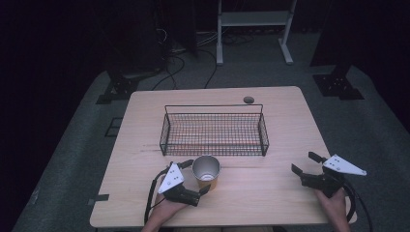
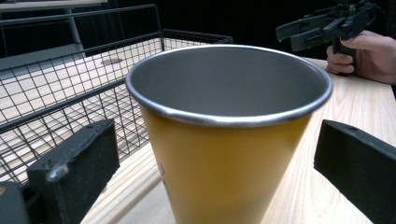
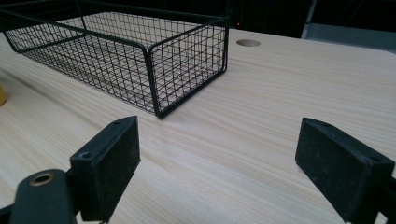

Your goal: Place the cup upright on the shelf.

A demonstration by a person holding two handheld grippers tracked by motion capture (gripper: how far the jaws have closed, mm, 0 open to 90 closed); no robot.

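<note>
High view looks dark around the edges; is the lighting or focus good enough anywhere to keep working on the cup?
High view: the table is lit, the surroundings nearly black, and the picture is soft. Left gripper view: the cup is bright and fairly sharp between the open jaws, with a pale sheen on its rim. Right gripper view: the basket is clear, the jaws close up slightly soft.

Mustard-yellow metal cup [image 2: 219,158] with a plain silver-grey inside and rim, black wire-grid basket [image 1: 214,134], pale wood-grain bench [image 1: 270,193], and both tools are matte black with light grey plates.
</note>
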